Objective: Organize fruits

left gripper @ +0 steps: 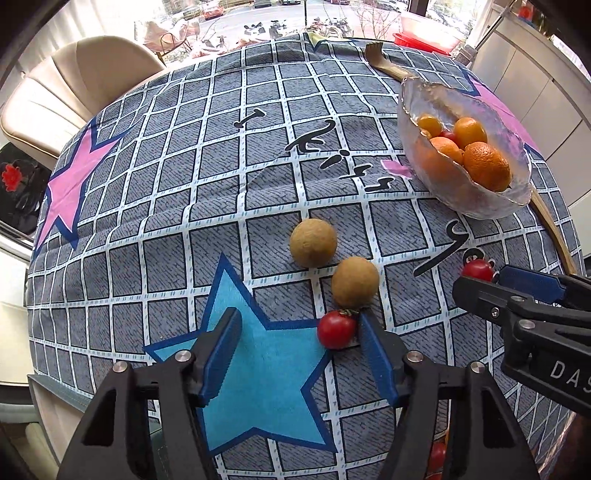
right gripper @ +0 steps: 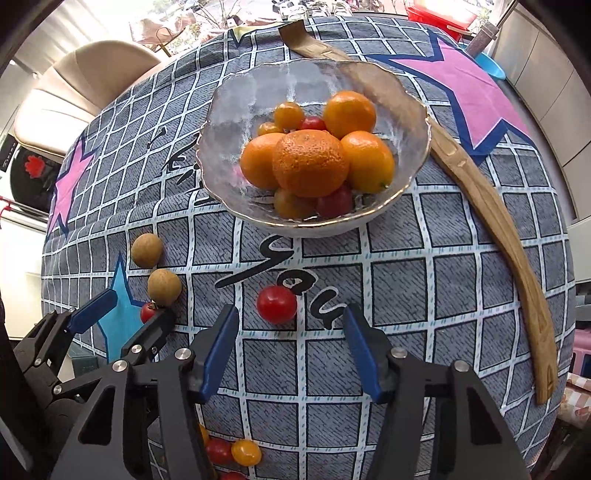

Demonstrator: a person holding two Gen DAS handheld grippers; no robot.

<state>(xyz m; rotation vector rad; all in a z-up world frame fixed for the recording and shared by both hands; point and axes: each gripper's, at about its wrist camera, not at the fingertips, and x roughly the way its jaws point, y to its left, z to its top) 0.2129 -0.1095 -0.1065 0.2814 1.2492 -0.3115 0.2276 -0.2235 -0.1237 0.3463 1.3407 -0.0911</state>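
A glass bowl holds several oranges and small tomatoes; it also shows in the left wrist view. My left gripper is open; a red cherry tomato lies just inside its right finger. Two brown longans lie just beyond. My right gripper is open, with another red cherry tomato on the cloth just ahead of its fingertips. The left gripper shows in the right wrist view.
A long wooden back scratcher lies to the right of the bowl. More small tomatoes lie near the table's front edge. A beige chair stands at the far left. Red and blue basins sit behind the table.
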